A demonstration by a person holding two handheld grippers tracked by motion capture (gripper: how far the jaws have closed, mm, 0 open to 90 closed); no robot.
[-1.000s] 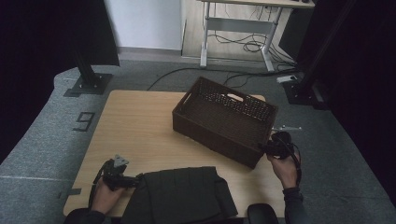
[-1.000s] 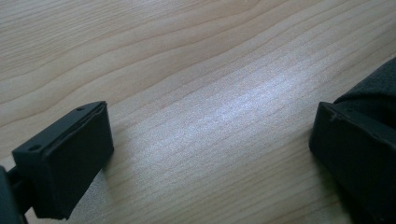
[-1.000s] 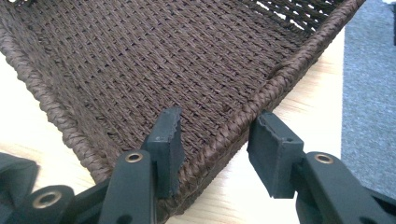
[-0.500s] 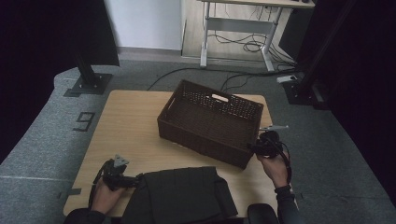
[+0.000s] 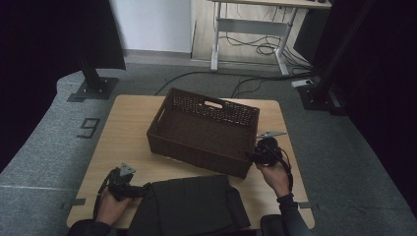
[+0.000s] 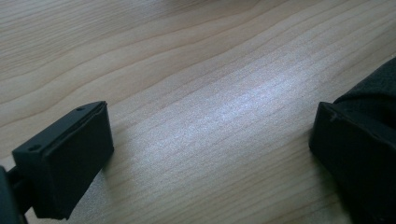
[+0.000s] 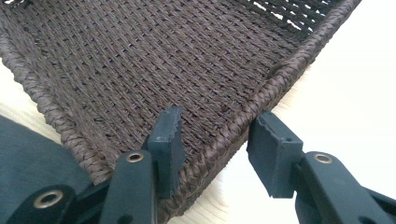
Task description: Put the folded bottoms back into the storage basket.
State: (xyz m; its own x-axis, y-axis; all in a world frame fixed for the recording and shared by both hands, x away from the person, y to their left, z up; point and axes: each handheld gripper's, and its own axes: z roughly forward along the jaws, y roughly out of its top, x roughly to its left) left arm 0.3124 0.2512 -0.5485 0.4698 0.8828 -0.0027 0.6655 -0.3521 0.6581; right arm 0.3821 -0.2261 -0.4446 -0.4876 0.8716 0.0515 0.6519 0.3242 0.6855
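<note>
A dark brown woven basket (image 5: 196, 150) stands on the wooden table (image 5: 130, 120), with nothing inside it. My right gripper (image 5: 252, 156) is at its near right corner. In the right gripper view the jaws straddle the basket wall (image 7: 140, 60), one inside and one outside, and my right gripper (image 7: 215, 140) is shut on the rim. A folded dark cloth (image 5: 189, 206) lies at the table's near edge. My left gripper (image 5: 142, 191) rests at the cloth's left edge, low over the wood. My left gripper (image 6: 210, 154) is open, with bare wood between its jaws and the cloth (image 6: 378, 88) by the right one.
A corner of the dark cloth (image 7: 28, 154) lies just left of the basket's near wall. Black stand bases (image 5: 91, 88) sit on the grey floor beyond the table's far corners. A desk frame with cables (image 5: 255, 46) stands further back.
The basket has slid left across the table, towards its middle, together with my right gripper at its corner. My left gripper and the cloth have stayed in place.
</note>
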